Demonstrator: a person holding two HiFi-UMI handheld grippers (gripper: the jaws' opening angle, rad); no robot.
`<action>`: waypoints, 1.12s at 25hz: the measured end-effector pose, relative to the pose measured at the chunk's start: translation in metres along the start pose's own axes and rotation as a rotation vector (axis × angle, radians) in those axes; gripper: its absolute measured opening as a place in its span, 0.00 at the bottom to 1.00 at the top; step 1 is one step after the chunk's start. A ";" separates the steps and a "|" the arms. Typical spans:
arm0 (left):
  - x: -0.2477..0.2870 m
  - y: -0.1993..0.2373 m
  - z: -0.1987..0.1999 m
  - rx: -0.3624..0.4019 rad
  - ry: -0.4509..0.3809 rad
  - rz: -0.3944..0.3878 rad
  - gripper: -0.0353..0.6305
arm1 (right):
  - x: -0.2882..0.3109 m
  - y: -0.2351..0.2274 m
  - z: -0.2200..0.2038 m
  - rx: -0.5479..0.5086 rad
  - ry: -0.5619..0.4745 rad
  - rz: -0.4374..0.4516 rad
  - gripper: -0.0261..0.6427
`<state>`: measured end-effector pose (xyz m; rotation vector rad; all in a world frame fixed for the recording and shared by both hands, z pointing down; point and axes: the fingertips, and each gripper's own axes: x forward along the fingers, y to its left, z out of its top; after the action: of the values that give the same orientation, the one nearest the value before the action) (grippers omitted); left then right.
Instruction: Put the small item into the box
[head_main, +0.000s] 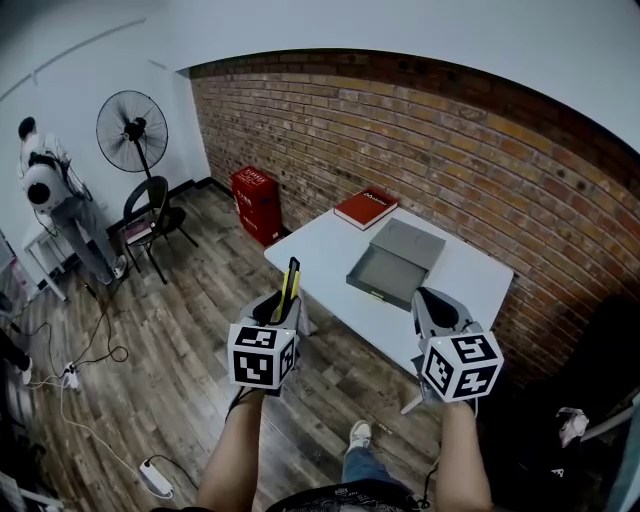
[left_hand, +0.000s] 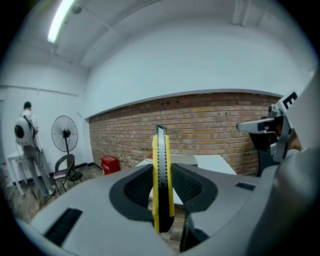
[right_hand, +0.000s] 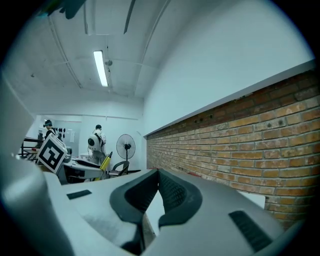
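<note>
Your yellow-and-black utility knife stands upright, pinched in your left gripper, and the grey box lies open on the white table ahead.

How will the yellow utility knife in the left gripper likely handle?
The utility knife looks rigid and slim, so it probably won't flex. Clamped upright in the left gripper, it would likely topple flat once released. Its smooth plastic sides may slip a little.

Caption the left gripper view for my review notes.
Left gripper clamps an upright yellow utility knife, white table and brick wall ahead.
</note>
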<state>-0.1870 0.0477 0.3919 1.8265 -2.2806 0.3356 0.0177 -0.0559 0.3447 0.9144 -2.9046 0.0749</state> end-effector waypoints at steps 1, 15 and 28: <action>0.007 0.001 0.002 0.001 0.000 -0.001 0.25 | 0.006 -0.005 0.000 0.002 -0.001 -0.003 0.07; 0.147 0.000 0.041 0.016 0.014 -0.021 0.25 | 0.103 -0.105 0.004 0.023 0.007 -0.038 0.07; 0.247 -0.009 0.066 0.023 0.044 -0.028 0.25 | 0.179 -0.176 0.004 0.035 0.032 -0.022 0.07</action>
<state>-0.2329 -0.2038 0.4019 1.8418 -2.2290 0.3944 -0.0279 -0.3020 0.3625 0.9412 -2.8717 0.1383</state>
